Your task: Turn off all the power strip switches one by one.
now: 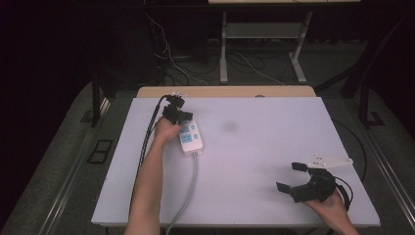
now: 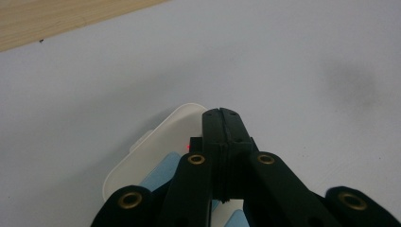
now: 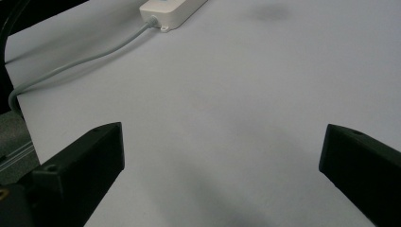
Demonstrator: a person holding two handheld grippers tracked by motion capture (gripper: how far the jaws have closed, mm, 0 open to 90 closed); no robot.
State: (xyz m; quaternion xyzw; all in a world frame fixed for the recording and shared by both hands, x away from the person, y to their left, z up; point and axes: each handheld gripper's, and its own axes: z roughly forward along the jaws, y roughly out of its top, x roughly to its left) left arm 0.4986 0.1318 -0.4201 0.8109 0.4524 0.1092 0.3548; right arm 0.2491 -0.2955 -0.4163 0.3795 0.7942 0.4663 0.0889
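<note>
High view: left gripper [image 1: 179, 116] sits on the far end of the power strip [image 1: 190, 137], which lies in the far-left part of the tabletop [image 1: 254, 147], long axis running roughly far-to-near, grey cord [image 1: 188, 188] trailing off the near edge.

Left gripper view: jaws fully together, tips meeting over the strip's far end [image 2: 161, 142]. A small black part w/ a red light [image 2: 188, 147] sits right under them, prob the switch. Looks like I'm pressing w/ closed tips, not gripping anything. Can't tell if contact is on the switch or just beside it.

Right gripper [image 1: 293, 179] is near the near-right corner, well apart from the strip, jaws wide open, nothing between them. Right gripper view: bare tabletop between the jaws, strip's cord end [image 3: 163, 19] far off.

Risks as I see them:
- strip isn't pinned. Right is idle, so an off-axis push could skate or rotate it on the smooth top.
- closed tips are narrow, so they could slip off the rocker onto the housing, no toggle.
- pushing near the strip's end could tip the cord end up.
- my forearm [image 1: 149, 181] is just beside the cord, and a snag would drag the strip.
</note>
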